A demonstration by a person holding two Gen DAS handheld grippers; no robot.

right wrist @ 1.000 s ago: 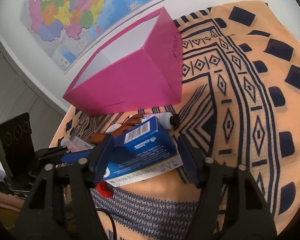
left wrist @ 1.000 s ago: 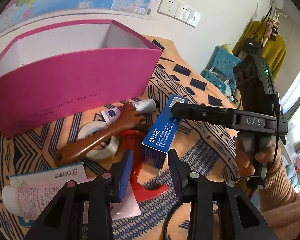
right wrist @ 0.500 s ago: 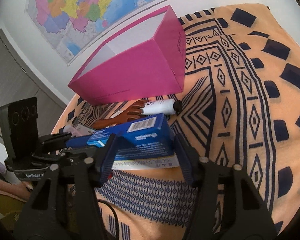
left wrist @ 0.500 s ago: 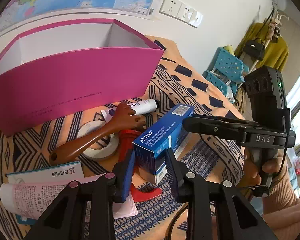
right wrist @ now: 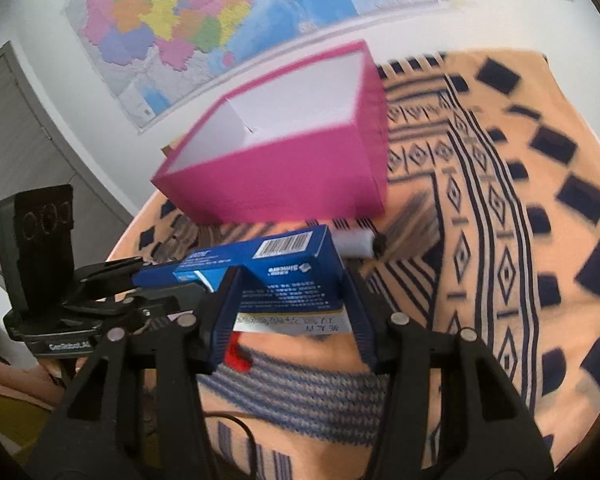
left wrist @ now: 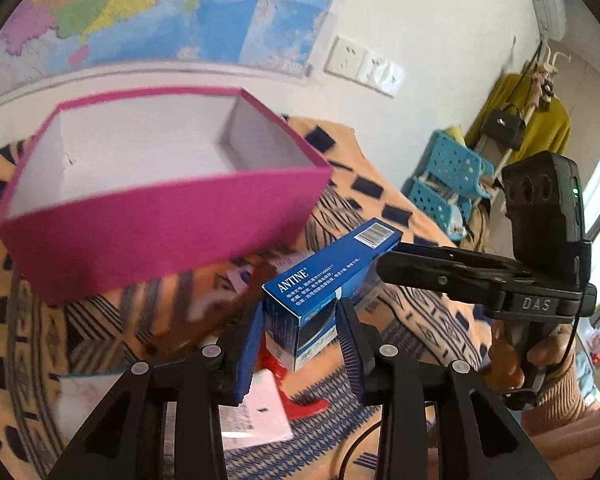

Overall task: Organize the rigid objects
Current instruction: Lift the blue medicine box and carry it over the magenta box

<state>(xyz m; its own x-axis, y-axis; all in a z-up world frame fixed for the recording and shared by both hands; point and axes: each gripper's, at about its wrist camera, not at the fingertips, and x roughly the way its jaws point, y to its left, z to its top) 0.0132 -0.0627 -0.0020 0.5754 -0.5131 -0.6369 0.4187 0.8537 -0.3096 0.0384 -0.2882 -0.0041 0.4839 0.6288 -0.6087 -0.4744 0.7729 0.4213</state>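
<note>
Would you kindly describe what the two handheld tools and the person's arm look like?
Both are black plastic with ribbed blue finger pads and silver rivets. The right tool reads "DAS" on its body, carries a black camera block with a green light, and trails a thin black cable. The hand gripping it wears a tan ribbed knit sleeve.

A colourful map (right wrist: 204, 12) hangs on the white wall (left wrist: 440, 20) above white sockets (left wrist: 364, 64); a blue perforated rack (left wrist: 448, 176) stands near a mustard coat (left wrist: 540, 120).
</note>
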